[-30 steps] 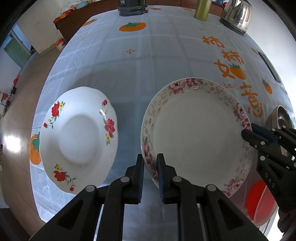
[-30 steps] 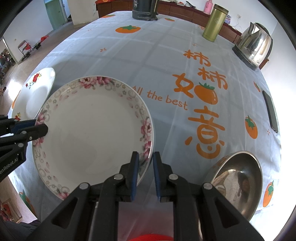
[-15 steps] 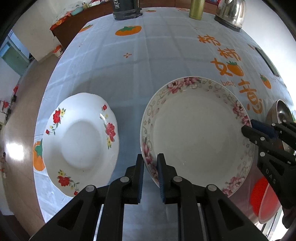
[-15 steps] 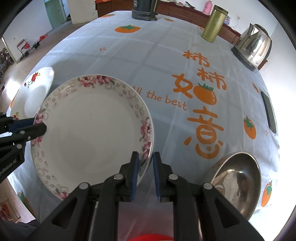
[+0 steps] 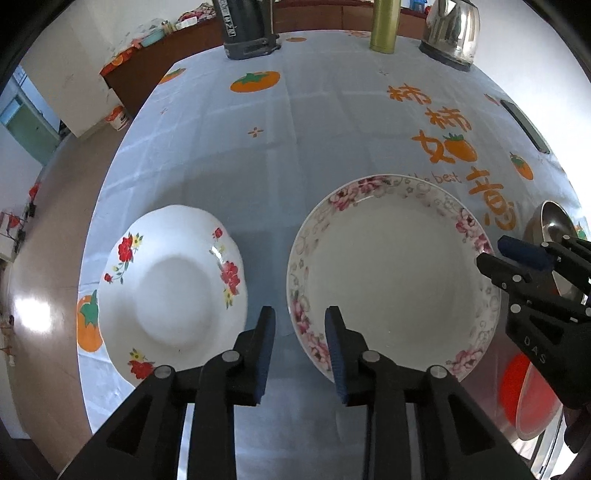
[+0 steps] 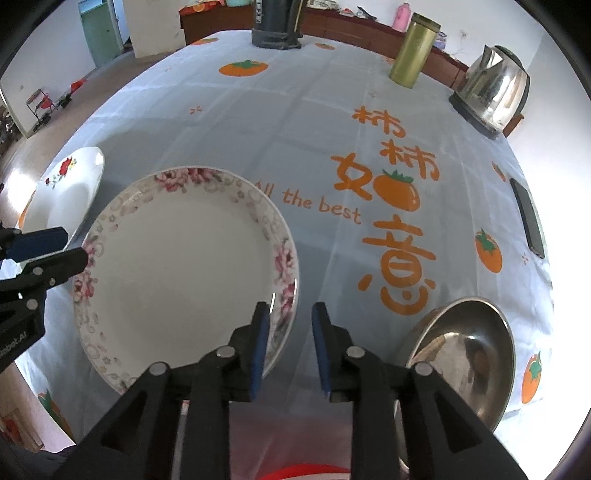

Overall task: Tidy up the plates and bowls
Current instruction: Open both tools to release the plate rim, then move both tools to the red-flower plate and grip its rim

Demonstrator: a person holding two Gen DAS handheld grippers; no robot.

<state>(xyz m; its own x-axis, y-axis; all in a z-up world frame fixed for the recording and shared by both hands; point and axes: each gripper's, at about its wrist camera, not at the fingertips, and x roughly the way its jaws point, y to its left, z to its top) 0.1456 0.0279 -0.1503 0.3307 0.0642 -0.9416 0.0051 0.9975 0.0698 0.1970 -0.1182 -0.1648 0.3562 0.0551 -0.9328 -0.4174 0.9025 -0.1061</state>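
A pink-flowered plate (image 5: 391, 273) lies flat on the tablecloth; it also shows in the right wrist view (image 6: 184, 269). My left gripper (image 5: 298, 345) is open, its jaws either side of the plate's near left rim. My right gripper (image 6: 287, 345) is open at the plate's right rim, its left finger over the rim. A white plate with red flowers (image 5: 170, 291) lies to the left, seen too in the right wrist view (image 6: 62, 192). A steel bowl (image 6: 461, 354) sits at the right. A red bowl (image 5: 524, 395) is at the near right edge.
A steel kettle (image 6: 491, 92), a gold-green canister (image 6: 413, 51) and a dark appliance (image 6: 277, 26) stand at the table's far side. A black phone (image 6: 528, 218) lies near the right edge. The table's left edge drops to the floor beside the white plate.
Both grippers have opened and let go of the pink-flowered plate, which now rests on the cloth. Both have drawn back slightly.
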